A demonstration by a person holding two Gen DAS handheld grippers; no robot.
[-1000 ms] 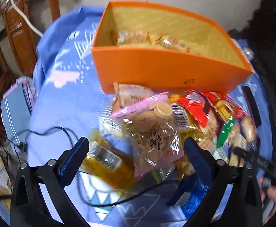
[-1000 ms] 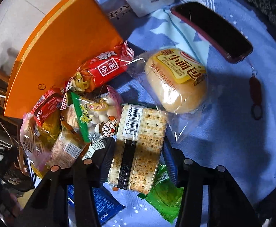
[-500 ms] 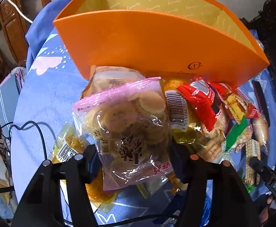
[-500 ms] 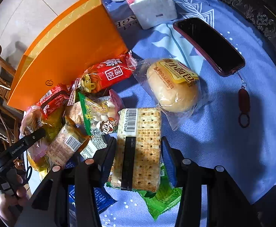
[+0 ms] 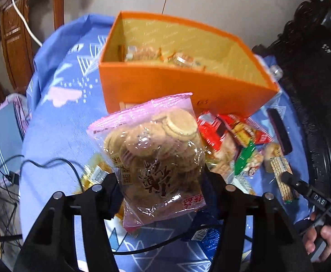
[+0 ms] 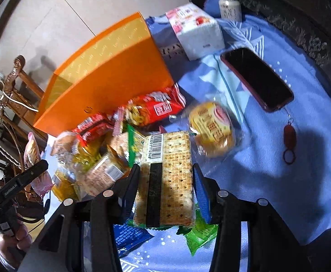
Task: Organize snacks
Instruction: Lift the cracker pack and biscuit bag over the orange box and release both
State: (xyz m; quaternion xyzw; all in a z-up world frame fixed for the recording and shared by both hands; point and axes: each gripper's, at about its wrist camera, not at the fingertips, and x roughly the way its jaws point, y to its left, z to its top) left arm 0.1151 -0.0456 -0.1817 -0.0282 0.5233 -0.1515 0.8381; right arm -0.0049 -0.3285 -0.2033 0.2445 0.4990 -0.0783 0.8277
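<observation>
My left gripper (image 5: 162, 187) is shut on a pink-edged clear bag of round cookies (image 5: 156, 154) and holds it above the table, in front of the open orange box (image 5: 179, 86), which has a few wrapped snacks inside. My right gripper (image 6: 166, 178) is shut on a flat pack of crackers (image 6: 166, 174) with a barcode, lifted over the snack pile. The orange box (image 6: 111, 79) stands beyond the pile in the right wrist view. The left gripper with the cookie bag (image 6: 32, 158) shows at that view's left edge.
Loose snacks lie on the blue cloth: a red packet (image 6: 158, 108), a bun in a bag (image 6: 213, 129), green (image 6: 199, 233) and blue (image 6: 129, 235) wrappers. A phone (image 6: 256, 78), a tissue pack (image 6: 197, 30) and a can (image 6: 230, 9) lie at the right. Black cables (image 5: 49, 165) cross the left.
My left gripper closed on the cookie bag and lifted it up from the pile, backing off from the box. My right gripper lifted the cracker pack slightly.
</observation>
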